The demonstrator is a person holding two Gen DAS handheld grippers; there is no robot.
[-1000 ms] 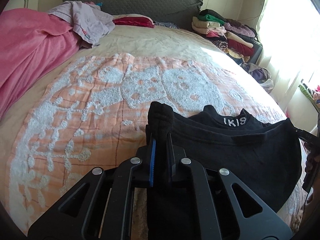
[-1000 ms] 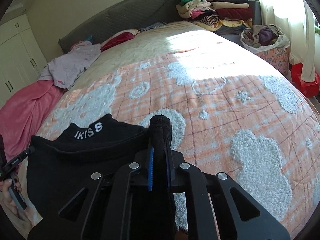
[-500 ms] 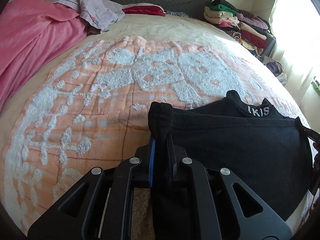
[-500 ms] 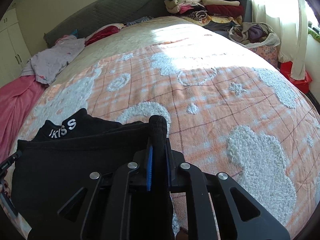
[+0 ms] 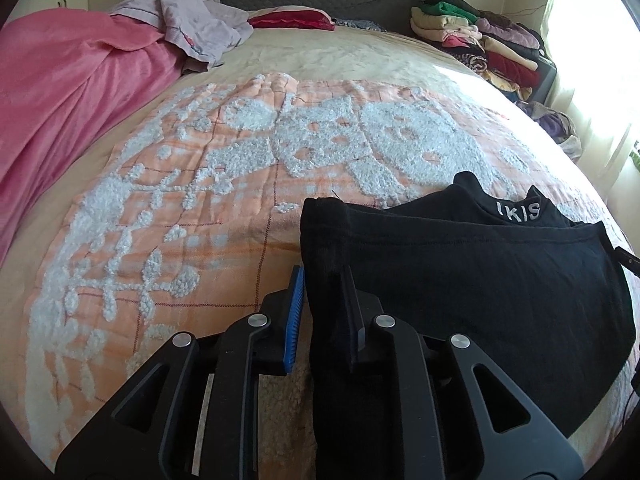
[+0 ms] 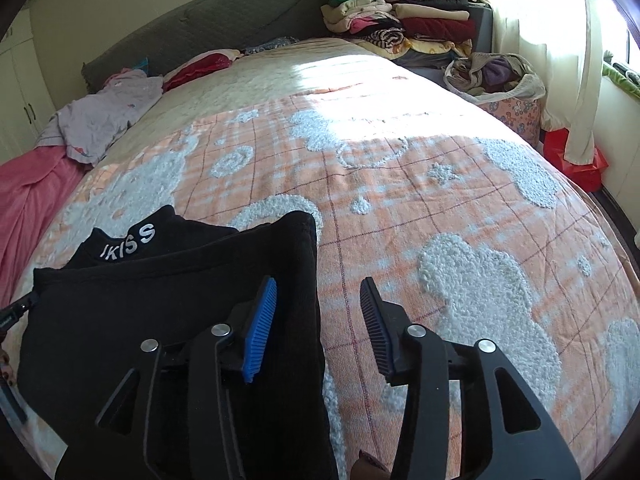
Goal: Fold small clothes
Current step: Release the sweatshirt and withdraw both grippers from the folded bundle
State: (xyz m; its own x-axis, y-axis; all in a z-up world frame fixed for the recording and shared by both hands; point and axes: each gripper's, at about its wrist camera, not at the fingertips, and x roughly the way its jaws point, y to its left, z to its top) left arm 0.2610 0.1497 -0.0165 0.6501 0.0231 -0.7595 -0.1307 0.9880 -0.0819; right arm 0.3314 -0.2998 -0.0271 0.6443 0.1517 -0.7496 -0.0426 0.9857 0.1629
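A black garment (image 5: pixel 460 280) with white lettering on its band lies folded on the orange and white bedspread (image 5: pixel 200 220). My left gripper (image 5: pixel 322 312) sits low over the garment's left edge. Its jaws are opening by a narrow gap, and the cloth edge lies loose between the blue pad (image 5: pixel 294 316) and the black one. In the right wrist view the same garment (image 6: pixel 140 300) lies at the lower left. My right gripper (image 6: pixel 318 320) is opening wide, with the garment's right edge lying between its fingers, clear of both pads.
A pink blanket (image 5: pixel 60 100) and a lilac garment (image 5: pixel 192 28) cover the bed's far left. Stacked folded clothes (image 6: pixel 400 20) sit by the grey headboard (image 6: pixel 224 20). A basket of clothes (image 6: pixel 496 76) stands beside the bed, under the curtain.
Both grippers were shut on bunched corners of the black garment. Their jaws have parted, the right widely, and the corners have dropped flat onto the bedspread.
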